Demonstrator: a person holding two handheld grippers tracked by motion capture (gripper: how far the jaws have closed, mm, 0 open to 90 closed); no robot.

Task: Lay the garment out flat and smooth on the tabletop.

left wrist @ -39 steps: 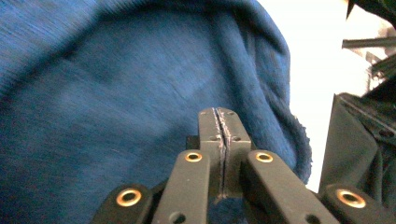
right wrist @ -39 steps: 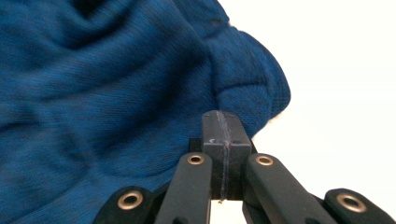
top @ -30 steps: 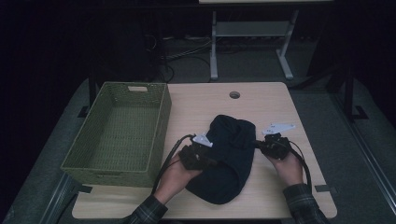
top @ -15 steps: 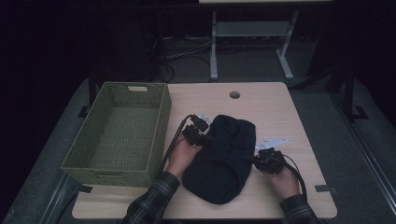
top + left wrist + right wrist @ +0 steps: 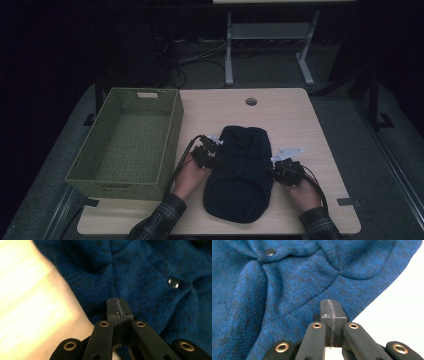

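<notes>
A dark blue knitted garment (image 5: 240, 175) lies flat on the wooden table (image 5: 295, 120), its length running away from the person. My left gripper (image 5: 216, 156) is at the garment's left edge, jaws shut; in the left gripper view its tip (image 5: 117, 302) rests over the knit (image 5: 150, 267) near a metal snap (image 5: 173, 283). At the right edge is my right gripper (image 5: 274, 170), also shut, and in the right gripper view its tip (image 5: 331, 303) lies over the garment's hem (image 5: 287, 290). No cloth shows between either pair of jaws.
A green woven basket (image 5: 172, 135) stands empty on the table's left side, close to my left hand. A round cable hole (image 5: 251, 101) sits near the far edge. Beyond the table are dark floor, cables and a white stand (image 5: 270, 35).
My right gripper has slid toward the person along the garment's right edge. My left gripper went farther up the left edge, then came back a little. The garment stays flat.
</notes>
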